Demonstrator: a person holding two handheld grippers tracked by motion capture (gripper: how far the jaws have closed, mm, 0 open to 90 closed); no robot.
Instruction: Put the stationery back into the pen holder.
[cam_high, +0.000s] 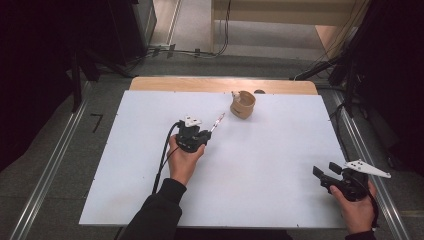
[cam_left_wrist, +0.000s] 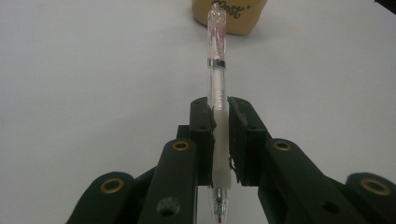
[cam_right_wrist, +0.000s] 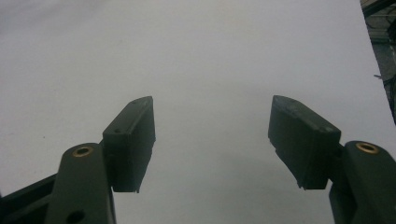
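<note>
White tabletop is lying bare across most of its width, a wooden edge showing at its far side and grey floor running around it. Left gripper is clenching a clear pen, its tip pointing toward a tan cup near the far edge. Right gripper is hovering with jaws spread at the near right corner.

My pen hides part of the cup, whose top the left gripper view's edge cuts off. My jaws cover the pen's grip. The cup's lettering is unreadable.
</note>
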